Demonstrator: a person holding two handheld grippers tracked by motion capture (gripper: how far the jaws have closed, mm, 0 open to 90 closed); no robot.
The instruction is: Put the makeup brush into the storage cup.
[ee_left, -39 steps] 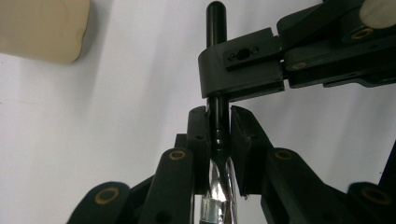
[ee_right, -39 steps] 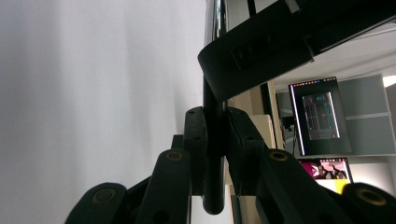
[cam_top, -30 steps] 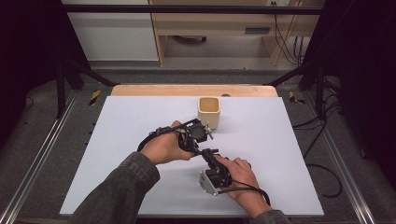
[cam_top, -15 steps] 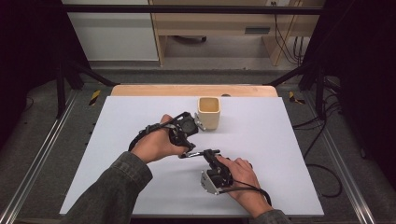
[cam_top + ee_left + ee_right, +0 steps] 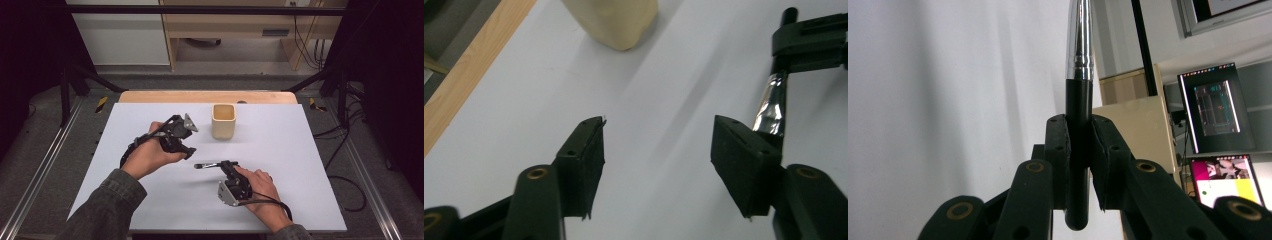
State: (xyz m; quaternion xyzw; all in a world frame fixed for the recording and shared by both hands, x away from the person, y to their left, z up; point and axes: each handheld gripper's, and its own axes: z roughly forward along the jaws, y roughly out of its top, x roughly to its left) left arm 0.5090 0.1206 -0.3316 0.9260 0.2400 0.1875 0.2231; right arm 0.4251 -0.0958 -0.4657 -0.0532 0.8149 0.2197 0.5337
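Note:
A slim brush (image 5: pixel 209 164) with a black handle and a silver ferrule is held level just above the white table (image 5: pixel 300 150). My right gripper (image 5: pixel 229 164) is shut on its black handle (image 5: pixel 1079 150), and the silver ferrule (image 5: pixel 1079 40) sticks out past the jaws. My left gripper (image 5: pixel 188 150) hovers to the left of the brush tip, apart from it. Its jaws have just been opening and nothing is between them (image 5: pixel 656 145). The left gripper view has the ferrule (image 5: pixel 771 105) just beyond the right-hand jaw. A beige cup (image 5: pixel 223 121) stands upright behind both grippers.
A wooden strip (image 5: pixel 205 96) runs along the table's far edge, with black frame legs at both sides. Cables trail from both grippers. In the right gripper view the cup (image 5: pixel 1143 130) and two lit screens (image 5: pixel 1218 105) lie beyond the brush.
My left gripper has let go of the brush's end, opened, and drawn away to the left and slightly up. The right gripper and the brush have stayed in place.

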